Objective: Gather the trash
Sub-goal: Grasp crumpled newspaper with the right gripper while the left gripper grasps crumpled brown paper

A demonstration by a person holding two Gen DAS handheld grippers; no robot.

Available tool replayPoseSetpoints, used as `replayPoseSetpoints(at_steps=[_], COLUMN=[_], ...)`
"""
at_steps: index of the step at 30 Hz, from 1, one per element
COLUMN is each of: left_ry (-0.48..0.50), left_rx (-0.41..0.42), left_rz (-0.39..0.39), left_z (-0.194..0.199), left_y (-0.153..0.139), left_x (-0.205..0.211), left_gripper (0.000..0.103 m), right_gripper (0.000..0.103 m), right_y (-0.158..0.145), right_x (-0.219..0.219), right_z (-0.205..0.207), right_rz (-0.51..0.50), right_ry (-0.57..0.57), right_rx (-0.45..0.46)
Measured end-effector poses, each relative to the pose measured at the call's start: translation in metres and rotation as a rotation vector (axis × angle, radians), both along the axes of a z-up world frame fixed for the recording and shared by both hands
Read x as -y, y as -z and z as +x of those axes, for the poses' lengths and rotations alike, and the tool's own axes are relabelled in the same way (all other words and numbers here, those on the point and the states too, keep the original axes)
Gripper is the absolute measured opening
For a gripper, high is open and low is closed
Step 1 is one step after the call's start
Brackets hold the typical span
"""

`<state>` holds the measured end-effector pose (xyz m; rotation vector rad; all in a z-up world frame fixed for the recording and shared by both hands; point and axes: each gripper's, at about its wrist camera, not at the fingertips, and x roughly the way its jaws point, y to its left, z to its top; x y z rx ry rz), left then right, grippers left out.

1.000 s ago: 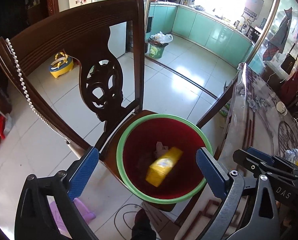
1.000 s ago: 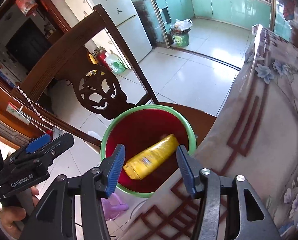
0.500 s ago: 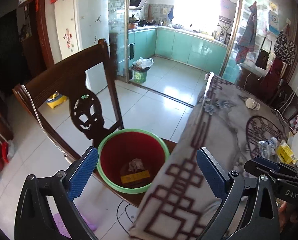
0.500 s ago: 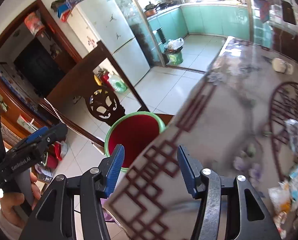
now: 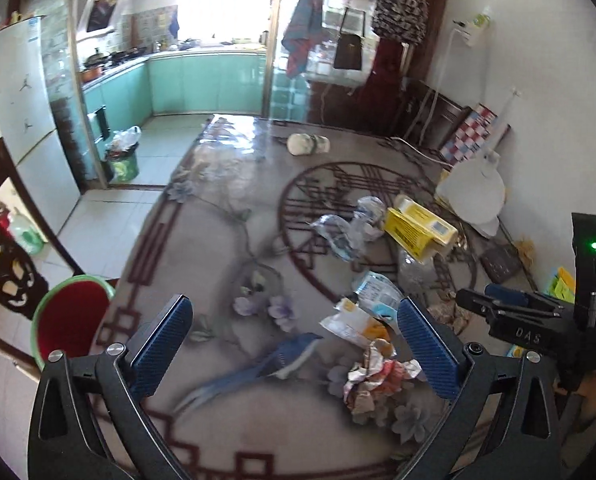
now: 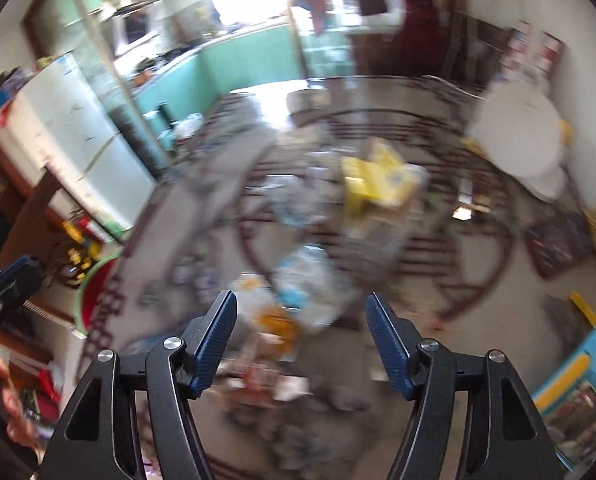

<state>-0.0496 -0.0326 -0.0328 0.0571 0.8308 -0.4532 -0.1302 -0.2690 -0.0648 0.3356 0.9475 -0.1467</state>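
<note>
Red bucket [image 5: 71, 322] with green rim sits just off table's [image 5: 217, 240] left edge, ready for drops. Trash pile [image 5: 372, 320] near table's right edge. My left gripper [image 5: 293, 344] fingers wide apart, empty. My right gripper [image 6: 300, 336] jaws opening, empty, for next piece.

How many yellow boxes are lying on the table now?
1: the yellow box lies on the table past the crumpled wrappers, near the white plate. Others may be hidden in the clutter.
</note>
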Motion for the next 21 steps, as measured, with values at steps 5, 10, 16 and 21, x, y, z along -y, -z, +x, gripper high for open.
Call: replayPoseSetpoints(at_steps=[5,10,16,21], left_ry=[0.080,0.107,0.087,0.062], left_rx=[-0.040,-0.070,-0.097,-0.122], left_rz=[0.048,0.076,0.092,0.095], left_z=[-0.011,-0.020,-0.021,-0.017], left_y=[0.021,0.033,0.042,0.048], left_x=[0.045,0.064,0.062,0.056], left_gripper=[0.103,0.103,0.103,0.103], right_gripper=[0.066,0.066,0.066,0.065], right_y=[0.030,0.066,0.093,0.098], right_x=[0.048,0.056,0.046,0.042], right_z=[-0.008,0.005,0.022,0.025], right_rz=[0.004,0.026,0.027,0.038], right_ry=[0.074,0.061,0.017,0.003], right_rx=[-0.094,-0.164,-0.222,-0.224])
